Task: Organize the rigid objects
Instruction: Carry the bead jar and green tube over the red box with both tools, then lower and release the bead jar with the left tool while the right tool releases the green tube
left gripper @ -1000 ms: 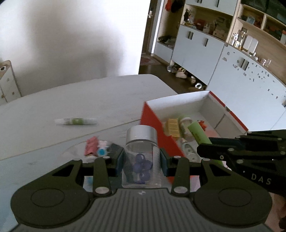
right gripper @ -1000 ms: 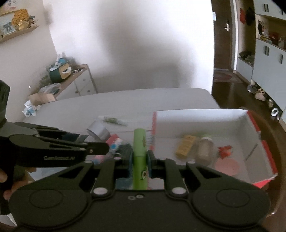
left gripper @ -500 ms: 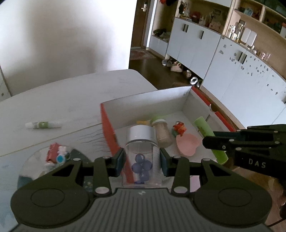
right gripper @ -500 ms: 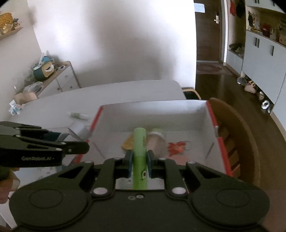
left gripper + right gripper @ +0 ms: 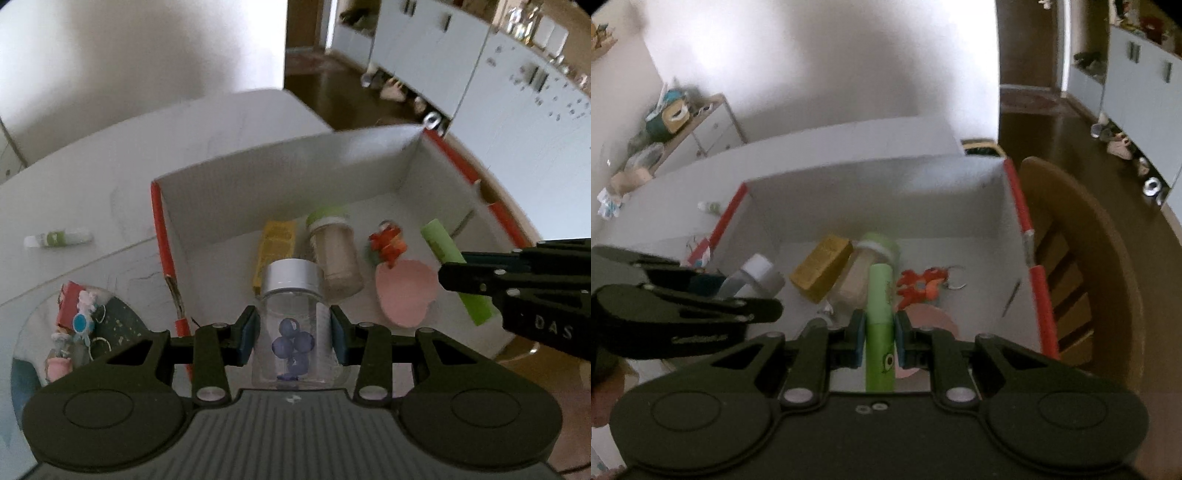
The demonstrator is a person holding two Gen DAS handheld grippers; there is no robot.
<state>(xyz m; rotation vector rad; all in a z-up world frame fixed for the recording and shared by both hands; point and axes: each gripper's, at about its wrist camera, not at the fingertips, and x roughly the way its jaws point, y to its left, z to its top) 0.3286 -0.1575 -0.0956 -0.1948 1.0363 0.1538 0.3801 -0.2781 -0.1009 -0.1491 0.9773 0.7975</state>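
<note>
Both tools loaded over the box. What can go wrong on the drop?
1. The clear jar in the left tool hangs over the yellow block and tan bottle; released here, it may strike them and roll.
2. The green tube in the right tool could land on the red keyring.

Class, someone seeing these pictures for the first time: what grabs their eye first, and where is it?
The clear jar of blue beads, clamped in the left gripper above the box. Then the green tube pinched in the right gripper, also over the box.

Wooden chair (image 5: 1082,266) beside table; white cabinets (image 5: 461,59) behind (shoes below).
</note>
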